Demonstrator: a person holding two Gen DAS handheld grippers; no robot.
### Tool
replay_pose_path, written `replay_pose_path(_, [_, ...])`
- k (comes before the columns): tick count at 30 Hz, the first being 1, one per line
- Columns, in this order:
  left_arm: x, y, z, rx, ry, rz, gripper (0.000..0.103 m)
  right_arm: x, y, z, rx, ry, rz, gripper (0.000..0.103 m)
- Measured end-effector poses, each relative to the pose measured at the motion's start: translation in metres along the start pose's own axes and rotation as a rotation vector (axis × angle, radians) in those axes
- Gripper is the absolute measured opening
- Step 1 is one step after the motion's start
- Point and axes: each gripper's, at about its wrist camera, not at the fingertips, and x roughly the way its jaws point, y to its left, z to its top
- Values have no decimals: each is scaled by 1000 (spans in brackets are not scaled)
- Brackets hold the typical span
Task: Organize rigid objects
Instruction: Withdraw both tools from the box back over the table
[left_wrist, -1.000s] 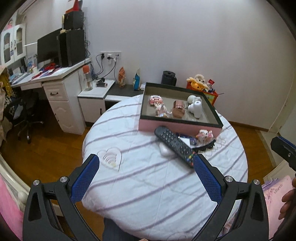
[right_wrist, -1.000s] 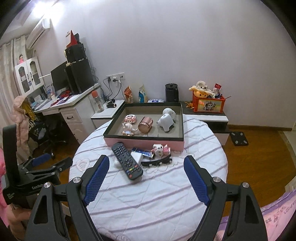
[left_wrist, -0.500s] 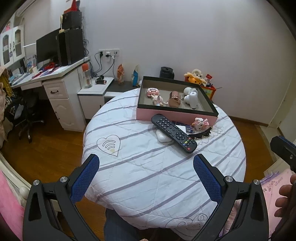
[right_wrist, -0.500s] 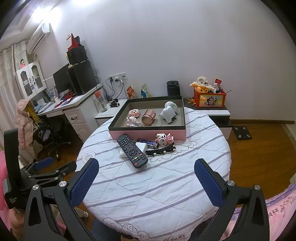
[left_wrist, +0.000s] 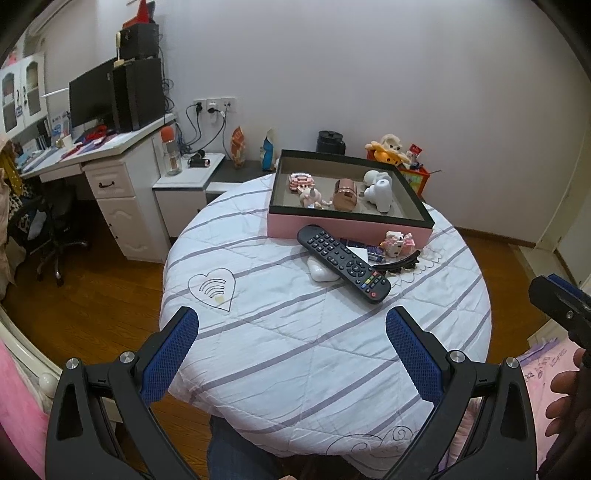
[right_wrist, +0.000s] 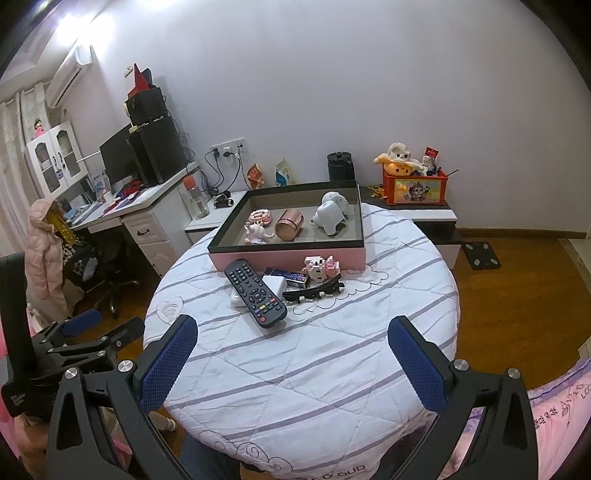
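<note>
A black remote (left_wrist: 343, 264) (right_wrist: 255, 293) lies on the round table's striped cloth (left_wrist: 314, 354), partly on top of a small white object (left_wrist: 320, 274). Beside it are a pink block toy (left_wrist: 398, 243) (right_wrist: 320, 266), a black hair clip (left_wrist: 397, 263) (right_wrist: 314, 291) and a small blue box (right_wrist: 290, 277). Behind them stands a pink tray with a black rim (left_wrist: 347, 226) (right_wrist: 288, 257), holding a rose-gold cylinder (left_wrist: 344, 192), a white elephant (left_wrist: 380, 192) and small pink figures. My left gripper (left_wrist: 291, 319) and right gripper (right_wrist: 291, 326) hover open and empty over the near half of the table.
A white desk (left_wrist: 110, 147) with a monitor and an office chair (left_wrist: 48, 229) stands at the left. Low cabinets line the wall behind the table, with an orange toy box (right_wrist: 415, 188). Wooden floor surrounds the table. Pink bedding (right_wrist: 554, 410) is at the right.
The right gripper's jaws have spread wider than a second ago. Both views have drawn back a little, so the table and tray look slightly further off. Nothing on the table has moved.
</note>
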Motion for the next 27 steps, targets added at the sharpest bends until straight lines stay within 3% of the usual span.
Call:
replay_pose_path(12, [43,-18,5,0,71,-3,102,27,-14,-4,18,63,-12,103])
replay_pose_path(19, [100,-50,16,-33,125,8,102,41,-37,-3,57,80,-32,103])
replay_pose_path(27, [176,-69,22,-120,220,91,102,69,-72,-4,107,124,-40,103])
